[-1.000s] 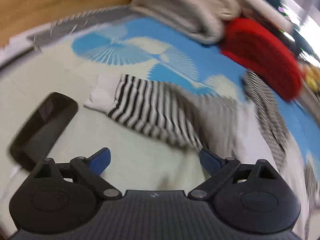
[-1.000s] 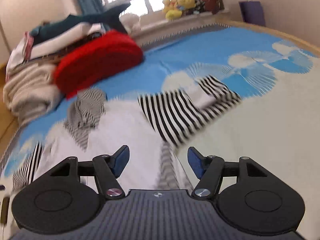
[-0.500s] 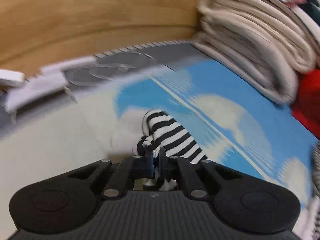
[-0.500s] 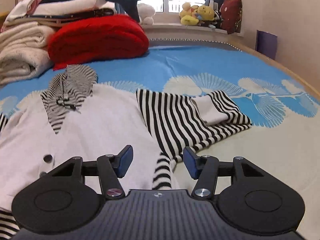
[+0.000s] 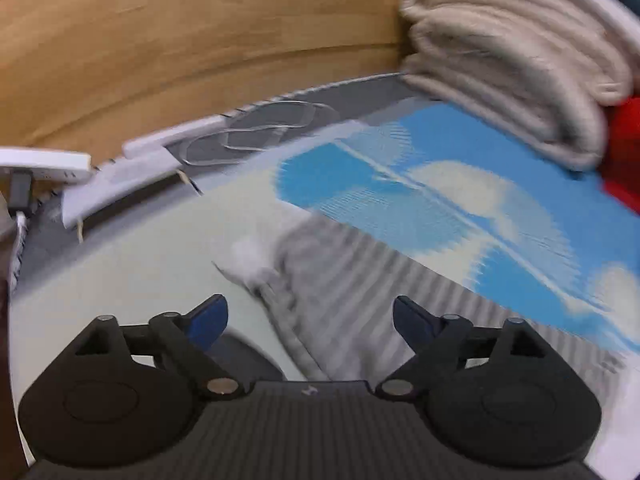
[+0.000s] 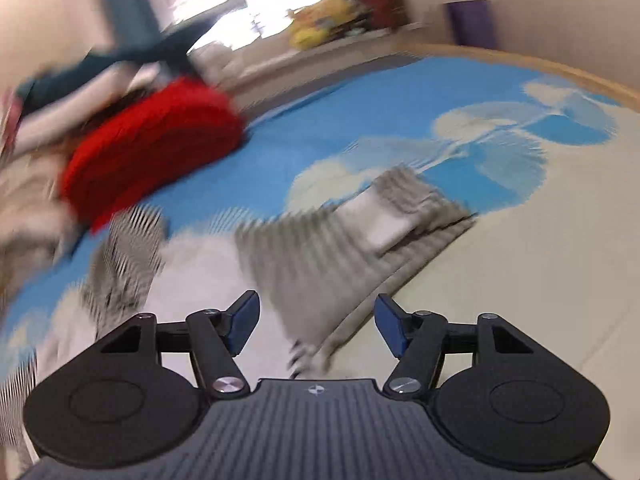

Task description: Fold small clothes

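Folding the striped sleeve [image 6: 332, 256] inward — fold just dropped.
Your left gripper [image 5: 310, 318] has just been opening and grips nothing; your right gripper [image 6: 316, 320] also gapes empty over the garment on the bed [image 6: 540, 280] — next, grab the other sleeve.

left black two-finger gripper with blue pads [image 5: 310, 322]: jaws just opened wide, nothing pressed between the pads, pointing downward. right black two-finger gripper with blue pads [image 6: 316, 326]: jaws just widened, pads apart and gripping nothing, angled downward.
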Available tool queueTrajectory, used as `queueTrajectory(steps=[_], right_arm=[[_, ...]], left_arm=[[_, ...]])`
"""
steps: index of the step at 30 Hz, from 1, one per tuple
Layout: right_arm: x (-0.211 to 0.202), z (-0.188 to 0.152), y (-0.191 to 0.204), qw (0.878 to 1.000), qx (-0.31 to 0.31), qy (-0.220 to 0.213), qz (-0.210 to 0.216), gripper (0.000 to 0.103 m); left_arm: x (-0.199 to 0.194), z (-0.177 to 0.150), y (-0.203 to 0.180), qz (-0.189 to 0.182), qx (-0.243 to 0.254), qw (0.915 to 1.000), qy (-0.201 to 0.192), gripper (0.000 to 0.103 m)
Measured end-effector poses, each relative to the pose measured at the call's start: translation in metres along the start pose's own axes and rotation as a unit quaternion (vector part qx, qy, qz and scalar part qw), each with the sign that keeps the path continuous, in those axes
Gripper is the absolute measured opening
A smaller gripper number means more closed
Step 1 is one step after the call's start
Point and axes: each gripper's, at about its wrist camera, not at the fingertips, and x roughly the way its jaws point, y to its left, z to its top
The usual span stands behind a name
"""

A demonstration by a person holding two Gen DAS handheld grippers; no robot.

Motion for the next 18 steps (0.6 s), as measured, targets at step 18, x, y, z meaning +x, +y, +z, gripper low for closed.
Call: queueTrajectory(steps=[18], right_arm=[[0.154,0.032,-0.025,0.953,-0.298,0.047,-0.018,0.072]], left_arm=[[-0.146,-0.198,-0.137,-0.215,0.198,0.9559,0.022,0.103]])
